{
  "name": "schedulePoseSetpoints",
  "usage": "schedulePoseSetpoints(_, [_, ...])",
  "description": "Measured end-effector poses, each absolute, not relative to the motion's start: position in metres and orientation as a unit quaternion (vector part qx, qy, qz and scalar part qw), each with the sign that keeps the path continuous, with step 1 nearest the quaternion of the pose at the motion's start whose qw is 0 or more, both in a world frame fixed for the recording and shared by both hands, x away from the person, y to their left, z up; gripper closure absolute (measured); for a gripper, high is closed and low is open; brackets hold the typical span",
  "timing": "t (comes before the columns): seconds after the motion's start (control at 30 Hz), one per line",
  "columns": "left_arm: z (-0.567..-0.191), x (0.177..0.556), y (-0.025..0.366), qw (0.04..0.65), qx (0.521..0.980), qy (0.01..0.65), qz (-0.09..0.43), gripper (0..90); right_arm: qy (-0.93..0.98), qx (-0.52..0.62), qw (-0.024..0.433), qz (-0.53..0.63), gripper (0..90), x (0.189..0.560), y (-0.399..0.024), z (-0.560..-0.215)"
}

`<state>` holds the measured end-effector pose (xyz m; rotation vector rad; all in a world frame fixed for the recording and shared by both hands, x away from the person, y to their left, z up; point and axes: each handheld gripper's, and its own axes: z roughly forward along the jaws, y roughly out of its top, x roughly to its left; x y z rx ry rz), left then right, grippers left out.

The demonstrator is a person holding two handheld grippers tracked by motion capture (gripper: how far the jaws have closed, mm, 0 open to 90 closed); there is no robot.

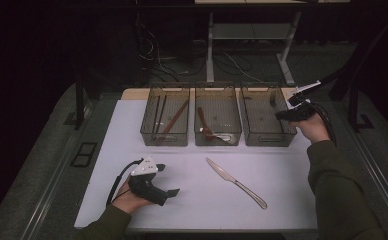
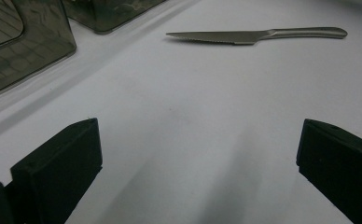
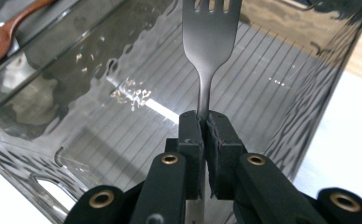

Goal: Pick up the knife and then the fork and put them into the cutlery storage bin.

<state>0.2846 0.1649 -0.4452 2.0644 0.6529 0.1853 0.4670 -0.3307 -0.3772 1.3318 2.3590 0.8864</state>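
Observation:
A steel fork (image 3: pixel 209 42) is clamped by its neck between the pads of my right gripper (image 3: pixel 205 122), tines pointing away over the inside of the right-hand clear bin (image 3: pixel 281 79). From above, that gripper (image 1: pixel 282 114) hangs over the right bin (image 1: pixel 267 134) with the fork (image 1: pixel 272 99) inside its rim. My left gripper (image 1: pixel 166 179) rests on the white mat near the front left, jaws wide apart with nothing between them (image 2: pixel 198 154). A steel knife (image 1: pixel 236 182) lies on the mat to its right, blade toward the bins; it is also ahead in the left gripper view (image 2: pixel 256 35).
Three clear bins stand in a row at the back of the mat (image 1: pixel 102 200). The left bin (image 1: pixel 165 136) holds dark chopsticks and a brown stick. The middle bin (image 1: pixel 218 135) holds a brown wooden spoon (image 3: pixel 6 32). Table legs and cables lie beyond the bench.

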Motion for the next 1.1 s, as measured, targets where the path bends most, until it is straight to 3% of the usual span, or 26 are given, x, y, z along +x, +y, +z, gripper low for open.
schedulePoseSetpoints(0.53, [-0.446, 0.286, 0.164, 0.466, 0.837, 0.275, 0.081, 0.0, 0.845, 0.452, 0.116, 0.260, 82.5, 0.480, -0.314, -0.393])
schedulePoseSetpoints(0.93, [-0.445, 0.285, 0.165, 0.464, 0.835, 0.285, 0.082, 0.0, 0.819, 0.468, 0.114, 0.312, 56.8, 0.473, -0.320, -0.381])
schedulePoseSetpoints(1.1, [-0.444, 0.284, 0.166, 0.465, 0.833, 0.288, 0.084, 0.0, 0.811, 0.467, 0.115, 0.333, 50.9, 0.460, -0.322, -0.368])
